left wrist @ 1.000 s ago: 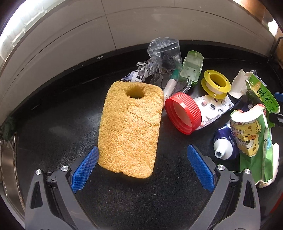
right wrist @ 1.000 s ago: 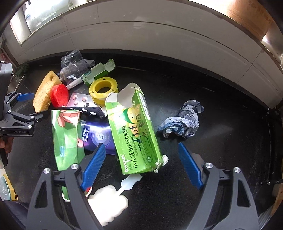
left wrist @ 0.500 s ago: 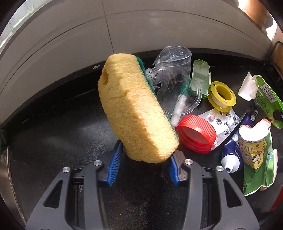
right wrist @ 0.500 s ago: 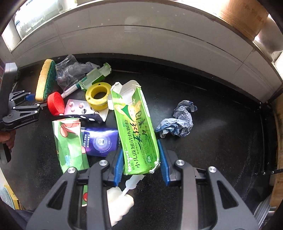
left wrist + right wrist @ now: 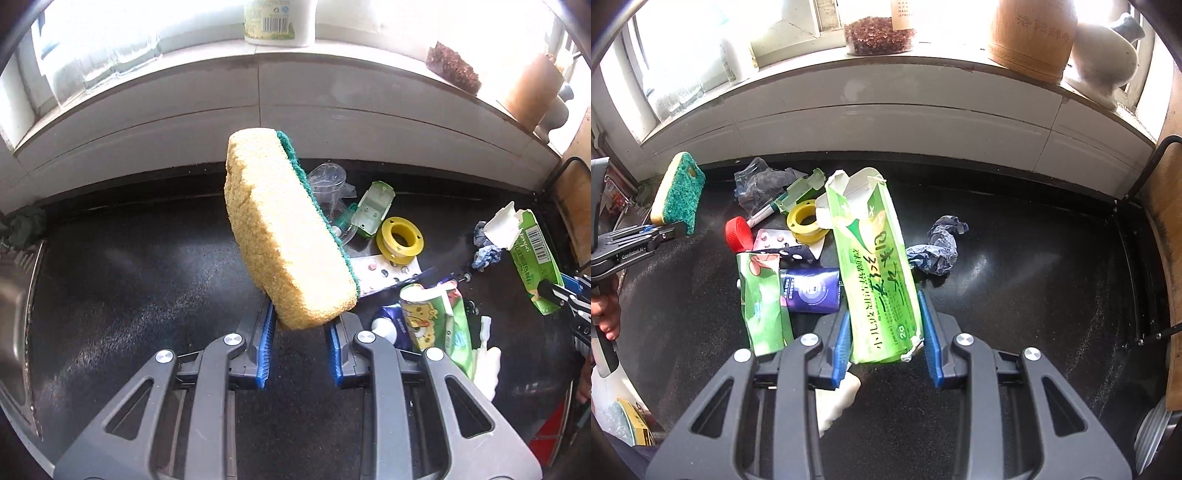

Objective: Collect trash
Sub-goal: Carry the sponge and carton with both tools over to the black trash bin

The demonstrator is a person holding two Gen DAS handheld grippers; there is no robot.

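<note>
Both lifted off the dark counter (image 5: 1015, 280) since a second ago: left gripper (image 5: 301, 325) closing tighter on the sponge (image 5: 284, 236) mid-frame, right gripper (image 5: 884, 343) pinching the green carton (image 5: 875, 273) at center, rest of the pile like the yellow spool (image 5: 805, 221) and red cap (image 5: 738, 234) not collected yet.

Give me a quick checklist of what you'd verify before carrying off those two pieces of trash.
1. Sponge between the left gripper jaws, which are closing on it: ok.
2. Green carton clamped by the right gripper: ok.
3. Both items lifted off the black counter: ok.
4. Sponge held only by its lower end and leaning: not ok, it may swing.
5. Where the trash goes: cannot tell, no bin in view.
6. Counter finished: not ok; red cap, yellow spool and crumpled wrapper remain.
</note>
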